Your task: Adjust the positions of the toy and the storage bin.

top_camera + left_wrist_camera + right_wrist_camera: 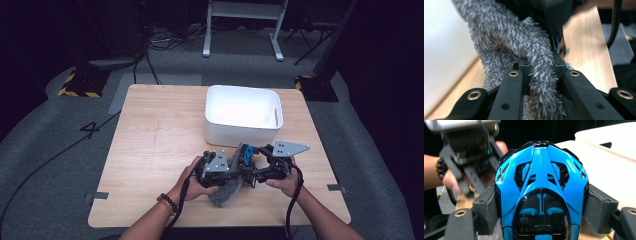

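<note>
A blue and black toy car sits nose-up between the grey pads of my right gripper, which is shut on its sides. In the high view the car is held just above the table's front middle by the right gripper. My left gripper is shut on a fold of a grey fluffy cloth. That cloth hangs down to the table from the left gripper, right next to the car. The left gripper also appears blurred beside the car.
A white plastic bin stands on the wooden table just behind both grippers; its wall is close on the left gripper's side. Cables trail from both grippers over the table's front edge. Grey floor surrounds the table.
</note>
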A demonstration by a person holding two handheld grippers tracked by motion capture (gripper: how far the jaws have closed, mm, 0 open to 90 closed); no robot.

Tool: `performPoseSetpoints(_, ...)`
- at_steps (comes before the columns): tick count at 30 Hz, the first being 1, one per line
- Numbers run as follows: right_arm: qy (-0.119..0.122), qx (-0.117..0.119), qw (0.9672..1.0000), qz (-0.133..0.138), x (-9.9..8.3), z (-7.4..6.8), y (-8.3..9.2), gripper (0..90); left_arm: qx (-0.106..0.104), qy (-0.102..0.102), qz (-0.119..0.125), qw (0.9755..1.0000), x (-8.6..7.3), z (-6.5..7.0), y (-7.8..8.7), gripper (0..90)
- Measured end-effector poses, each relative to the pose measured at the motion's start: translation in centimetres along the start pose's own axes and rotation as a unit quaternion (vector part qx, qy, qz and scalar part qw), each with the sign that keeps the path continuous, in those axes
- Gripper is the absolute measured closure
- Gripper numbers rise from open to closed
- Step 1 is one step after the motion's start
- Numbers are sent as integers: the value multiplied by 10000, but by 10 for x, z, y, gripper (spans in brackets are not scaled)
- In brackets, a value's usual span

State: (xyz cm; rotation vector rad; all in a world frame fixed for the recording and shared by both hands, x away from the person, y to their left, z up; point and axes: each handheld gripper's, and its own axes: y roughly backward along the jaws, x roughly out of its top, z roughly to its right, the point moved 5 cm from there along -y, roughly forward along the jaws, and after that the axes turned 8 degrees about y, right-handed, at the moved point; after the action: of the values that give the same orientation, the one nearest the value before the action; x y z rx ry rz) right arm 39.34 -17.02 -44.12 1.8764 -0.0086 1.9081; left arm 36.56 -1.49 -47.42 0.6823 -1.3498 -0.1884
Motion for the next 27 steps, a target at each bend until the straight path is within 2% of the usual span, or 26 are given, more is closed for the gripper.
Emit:
performPoseSetpoints(3,3,-24,10000,30,1,1,2,246,-143,-40,-326,9994,-8,4,-14,770)
performPoseSetpoints(6,-17,-45,10000,59,2,2,4,246,-197,-179,-688,9973,-16,10,-26,770)
performPoseSetpoints(7,-18,-51,9999,88,2,2,5,247,-212,-236,-740,9968,-17,11,-29,770)
performPoseSetpoints(14,-11,-104,9999,121,5,3,6,247,-336,-143,-1011,9942,-25,13,-37,768)
performPoseSetpoints(18,7,-149,9998,106,7,3,5,246,-586,-100,-1117,9920,-30,19,-44,765)
performPoseSetpoints(19,23,-154,9998,102,8,3,5,246,-605,-153,-1153,9914,-30,21,-47,763)
performPoseSetpoints(21,31,-180,9998,107,9,3,4,246,-744,-96,-1157,9904,-31,27,-53,762)
performPoseSetpoints(24,30,-221,9997,108,10,2,1,246,-850,-69,-999,9913,-29,33,-57,761)
performPoseSetpoints(27,42,-227,9997,99,9,1,-2,246,-896,139,-785,9928,-27,34,-57,762)
